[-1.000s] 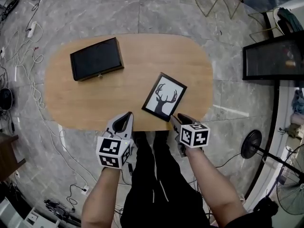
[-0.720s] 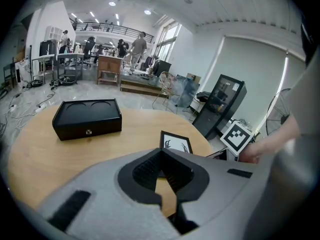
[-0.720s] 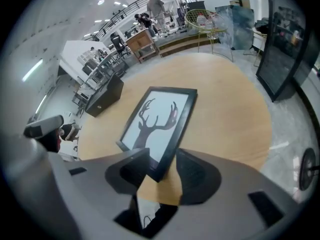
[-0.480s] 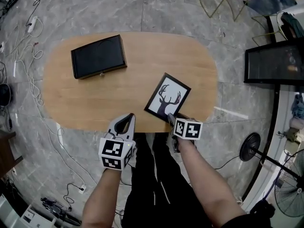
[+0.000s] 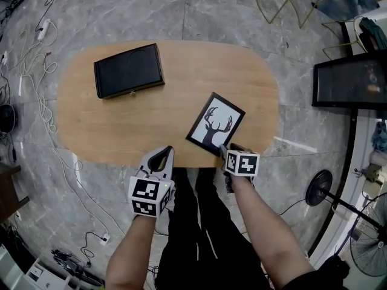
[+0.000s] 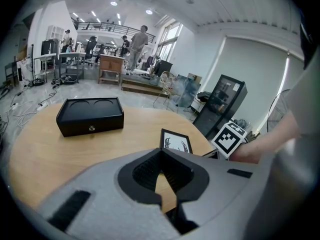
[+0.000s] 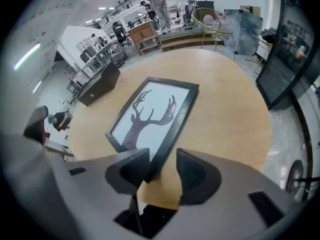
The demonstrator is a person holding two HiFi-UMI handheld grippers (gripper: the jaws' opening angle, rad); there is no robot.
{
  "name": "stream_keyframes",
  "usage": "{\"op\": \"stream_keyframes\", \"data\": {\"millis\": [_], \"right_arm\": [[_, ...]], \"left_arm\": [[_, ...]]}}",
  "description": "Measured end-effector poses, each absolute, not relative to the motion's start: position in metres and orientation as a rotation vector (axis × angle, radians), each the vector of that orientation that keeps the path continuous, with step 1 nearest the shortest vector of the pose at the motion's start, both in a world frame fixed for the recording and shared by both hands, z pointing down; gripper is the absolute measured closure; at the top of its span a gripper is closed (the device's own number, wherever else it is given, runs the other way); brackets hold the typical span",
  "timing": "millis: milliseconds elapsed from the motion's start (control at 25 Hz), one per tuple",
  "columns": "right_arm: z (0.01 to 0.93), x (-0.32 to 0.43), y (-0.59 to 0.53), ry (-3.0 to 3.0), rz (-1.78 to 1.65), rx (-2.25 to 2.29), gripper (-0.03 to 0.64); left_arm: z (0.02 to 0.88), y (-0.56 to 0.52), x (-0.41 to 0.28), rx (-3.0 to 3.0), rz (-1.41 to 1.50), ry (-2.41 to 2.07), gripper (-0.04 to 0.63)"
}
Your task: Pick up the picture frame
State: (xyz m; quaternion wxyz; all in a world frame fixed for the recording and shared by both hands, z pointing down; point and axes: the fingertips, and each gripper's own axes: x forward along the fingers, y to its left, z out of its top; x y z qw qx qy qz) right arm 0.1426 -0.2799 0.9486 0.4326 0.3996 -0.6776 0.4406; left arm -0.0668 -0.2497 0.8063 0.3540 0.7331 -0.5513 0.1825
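Observation:
The picture frame (image 5: pixel 215 124), black-edged with a deer-head silhouette, lies flat near the front edge of the oval wooden table (image 5: pixel 163 116). My right gripper (image 5: pixel 225 152) points steeply down at its near corner. In the right gripper view the frame (image 7: pixel 152 115) runs in between the jaws of the right gripper (image 7: pixel 161 159), which stand open and apart from its edge. My left gripper (image 5: pixel 164 153) is shut and empty at the table's front edge, left of the frame. In the left gripper view the frame (image 6: pixel 175 141) lies beyond the shut left gripper (image 6: pixel 161 155).
A black box (image 5: pixel 129 70) with a small front knob sits at the table's far left. A dark screen (image 5: pixel 347 80) stands to the right, a round stand base (image 5: pixel 318 186) is on the floor beside it, and cables (image 5: pixel 30 95) lie to the left.
My right gripper has moved left and down from beside the frame onto its near corner. The left gripper has stayed put.

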Motion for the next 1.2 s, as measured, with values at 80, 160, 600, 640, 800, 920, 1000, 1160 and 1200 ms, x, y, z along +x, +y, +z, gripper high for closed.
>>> {"op": "stream_keyframes", "data": {"millis": [80, 160, 600, 640, 800, 920, 1000, 1160, 1200], "right_arm": [[0.953, 0.134, -0.274, -1.681, 1.086, 0.961, 0.442], [0.955, 0.129, -0.268, -1.682, 1.023, 0.923, 0.445], [0.95, 0.197, -0.277, -1.621, 0.859, 0.891, 0.503], [0.95, 0.195, -0.28, -1.625, 0.868, 0.89, 0.499], [0.957, 0.188, -0.286, -1.581, 0.868, 0.872, 0.486], [0.957, 0.189, -0.288, -1.558, 0.87, 0.883, 0.494], [0.957, 0.19, -0.287, -1.553, 0.879, 0.897, 0.531], [0.96, 0.191, -0.287, -1.525, 0.888, 0.89, 0.523], [0.96, 0.191, -0.287, -1.518, 0.89, 0.89, 0.534]], "left_arm": [[0.807, -0.247, -0.067, 1.892, 0.482, -1.424, 0.586], [0.806, -0.244, -0.068, 1.892, 0.484, -1.422, 0.586], [0.809, -0.235, -0.068, 1.886, 0.479, -1.411, 0.586], [0.811, -0.234, -0.068, 1.885, 0.48, -1.408, 0.586], [0.819, -0.234, -0.068, 1.878, 0.486, -1.4, 0.586], [0.824, -0.236, -0.069, 1.875, 0.483, -1.394, 0.586], [0.827, -0.237, -0.069, 1.876, 0.483, -1.387, 0.586], [0.827, -0.239, -0.067, 1.89, 0.486, -1.372, 0.586], [0.826, -0.239, -0.068, 1.892, 0.486, -1.371, 0.586]]}}
